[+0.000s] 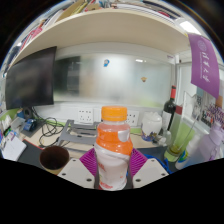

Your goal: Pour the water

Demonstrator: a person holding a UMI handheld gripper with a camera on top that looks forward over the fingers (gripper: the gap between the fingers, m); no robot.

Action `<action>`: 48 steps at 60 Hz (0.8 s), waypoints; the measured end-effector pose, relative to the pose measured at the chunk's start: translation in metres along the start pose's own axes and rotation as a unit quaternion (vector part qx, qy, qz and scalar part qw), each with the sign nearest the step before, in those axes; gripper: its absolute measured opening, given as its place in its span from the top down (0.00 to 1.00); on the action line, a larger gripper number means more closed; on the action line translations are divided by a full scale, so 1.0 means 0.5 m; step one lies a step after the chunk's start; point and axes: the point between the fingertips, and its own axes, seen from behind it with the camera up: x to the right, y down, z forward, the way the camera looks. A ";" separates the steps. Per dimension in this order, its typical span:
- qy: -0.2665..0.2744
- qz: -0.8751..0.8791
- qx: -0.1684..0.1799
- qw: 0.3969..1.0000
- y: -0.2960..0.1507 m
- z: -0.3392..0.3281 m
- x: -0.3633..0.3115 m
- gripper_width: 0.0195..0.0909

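Stretching out beyond your claw (113,170) is a cluttered desk (150,150), with a dark monitor (30,78) standing well off to the left of the fingers. Between the fingers you are holding an orange-capped bottle (113,145) upright, its orange band showing under the cap; both pink pads (89,160) are pressing against its sides, so the claw is closed only to the bottle's width. Sitting just left of the left finger is a dark cup (54,158), apart from the bottle.
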 end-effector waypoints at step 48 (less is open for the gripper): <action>0.007 0.019 -0.012 1.000 0.103 -0.017 -0.014 0.07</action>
